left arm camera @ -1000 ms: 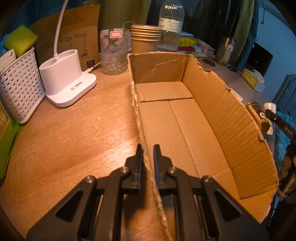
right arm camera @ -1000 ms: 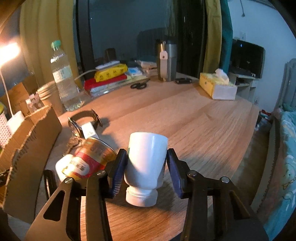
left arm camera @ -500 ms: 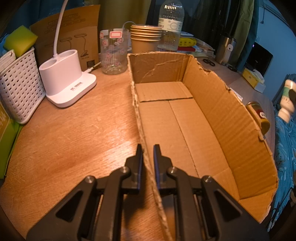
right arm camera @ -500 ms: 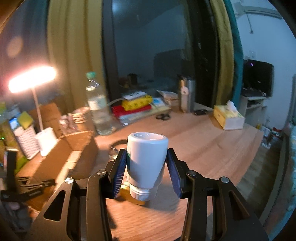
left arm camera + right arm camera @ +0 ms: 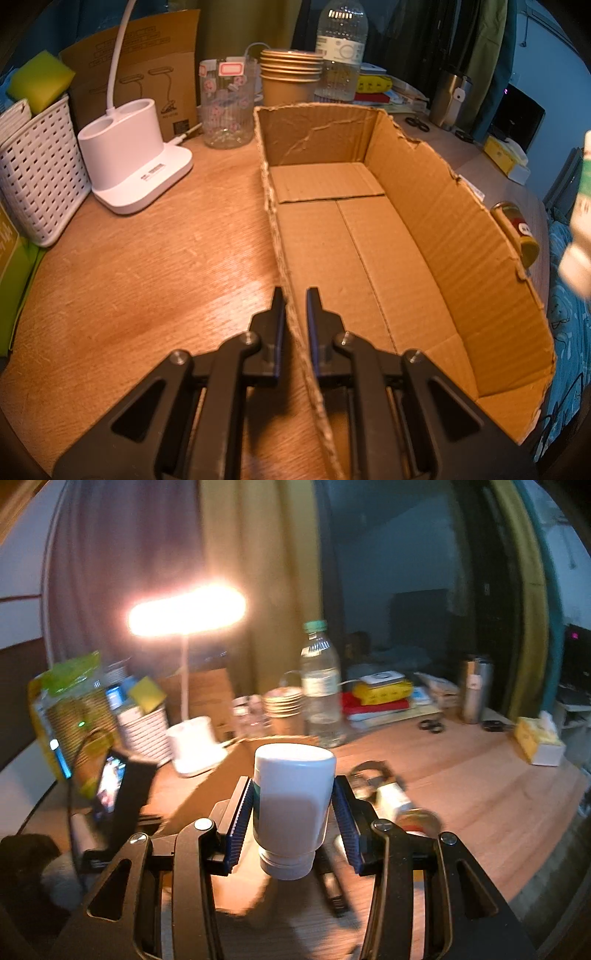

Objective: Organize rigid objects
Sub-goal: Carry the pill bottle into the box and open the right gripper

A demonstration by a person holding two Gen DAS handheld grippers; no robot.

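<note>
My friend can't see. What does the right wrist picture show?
The right gripper holds a white bottle upside down, above a wooden table. Behind it a lamp glows beside a water bottle.

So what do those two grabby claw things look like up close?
Both look alike. The left gripper and the right gripper are black plastic frames with triangle-shaped cut-outs and shiny silver pivot bolts. Each has two flat fingers lined with blue ridged pads. No cables, markings, sleeves or hands show in either view.

Rough corrugated cardboard box (image 5: 424, 229) – glossy wood-grain table (image 5: 166, 258) – smooth white plastic bottle (image 5: 293, 797).
</note>
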